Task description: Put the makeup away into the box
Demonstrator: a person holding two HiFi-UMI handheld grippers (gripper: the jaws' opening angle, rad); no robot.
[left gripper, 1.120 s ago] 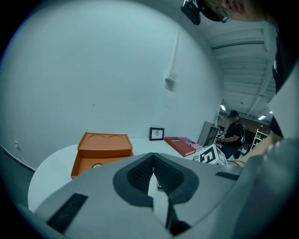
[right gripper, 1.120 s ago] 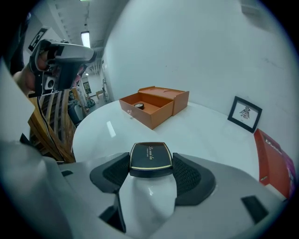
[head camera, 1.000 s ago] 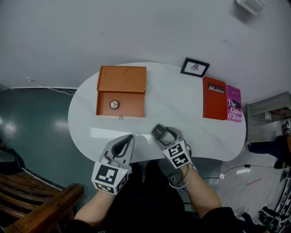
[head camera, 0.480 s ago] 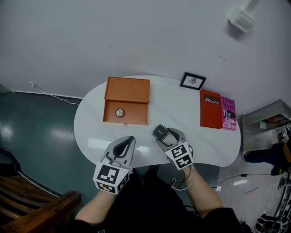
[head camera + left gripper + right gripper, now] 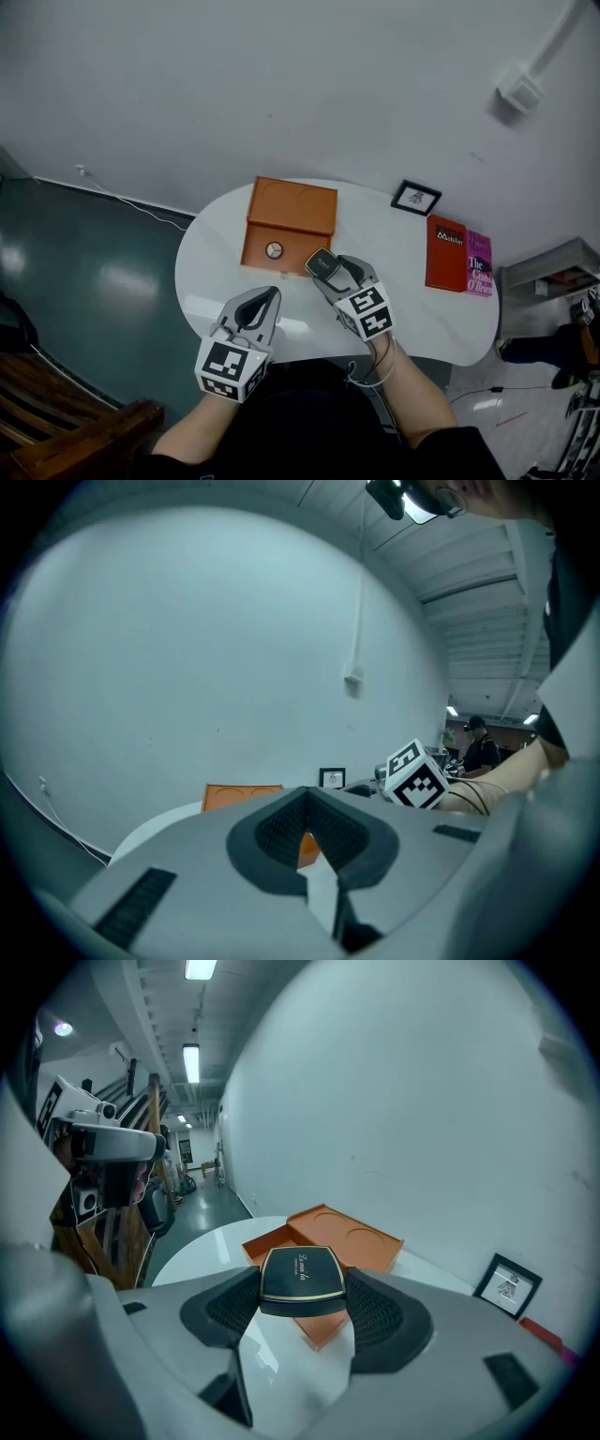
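Observation:
An orange box (image 5: 278, 253) lies open on the white table (image 5: 216, 272), its lid (image 5: 292, 204) folded back. A small round item (image 5: 274, 249) rests inside. My right gripper (image 5: 323, 268) is shut on a black compact (image 5: 321, 264) with gold edging, held just off the box's near right corner. In the right gripper view the compact (image 5: 302, 1279) sits between the pads, with the box (image 5: 328, 1241) beyond it. My left gripper (image 5: 265, 296) hovers at the table's near edge, shut with nothing in it. The left gripper view shows its jaws (image 5: 305, 855) together and the box (image 5: 242, 796) behind.
A small black picture frame (image 5: 416, 198) stands at the back right of the table. A red book (image 5: 447, 253) and a pink book (image 5: 478, 264) lie at the right end. A wooden bench (image 5: 66, 441) stands to the lower left on the floor.
My right gripper has carried the compact left and forward, up to the box's near right corner. The left gripper has kept its place. The head view has shifted.

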